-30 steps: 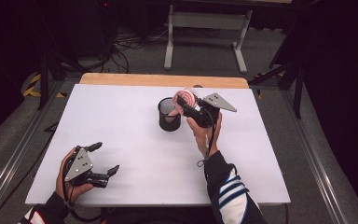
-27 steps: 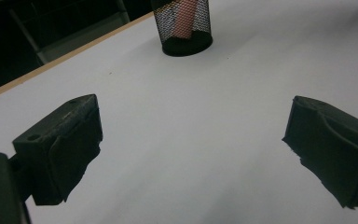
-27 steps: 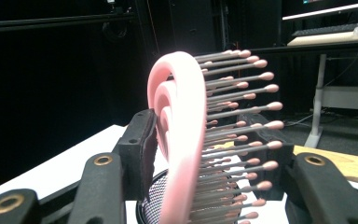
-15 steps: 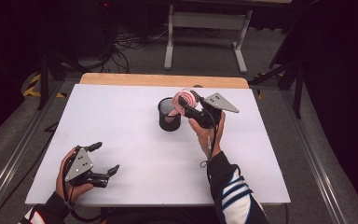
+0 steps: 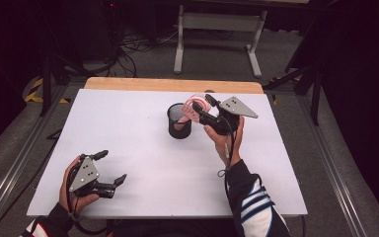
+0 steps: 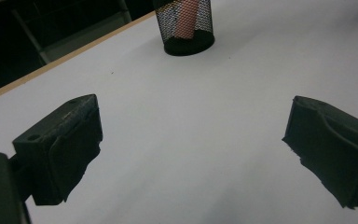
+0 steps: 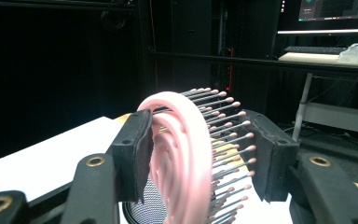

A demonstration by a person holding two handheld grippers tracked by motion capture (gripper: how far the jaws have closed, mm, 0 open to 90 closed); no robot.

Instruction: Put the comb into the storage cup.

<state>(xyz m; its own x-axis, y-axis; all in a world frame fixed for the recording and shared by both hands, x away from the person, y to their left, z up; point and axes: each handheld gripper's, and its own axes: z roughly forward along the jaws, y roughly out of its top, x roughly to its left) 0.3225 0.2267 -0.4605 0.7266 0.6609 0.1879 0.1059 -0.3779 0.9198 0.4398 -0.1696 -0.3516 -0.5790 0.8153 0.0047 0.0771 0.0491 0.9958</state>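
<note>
We start with the white tabletop [image 5: 143,163], the widest thing before us, with our two hands well apart on it. Ahead of the right gripper [image 5: 203,107] stands the black mesh cup [image 5: 179,121], upright, its open mouth just below and beyond the jaws. Between those jaws sits the pink hairbrush [image 7: 186,158], head upward. Its handle reaches down into the cup, as the left gripper view shows through the mesh.

The right jaws have just been opening with the brush between them. In the right gripper view one pad lies against the pink back of the head, while the bristle tips appear to stop just short of the other, so we judge the hold to be loosening, not firm.

The step in hand, as we read it, is letting the brush stand in the cup. To do it well, we would keep the hand steady over the mouth, open evenly so that neither pad drags the head sideways, and watch that the bristles do not catch on the far pad as it parts. The light cup could tip if the brush leans hard on its rim.

The left gripper [image 5: 109,169] rests released near the tabletop's near edge, its jaws wide apart with nothing between them.
</note>
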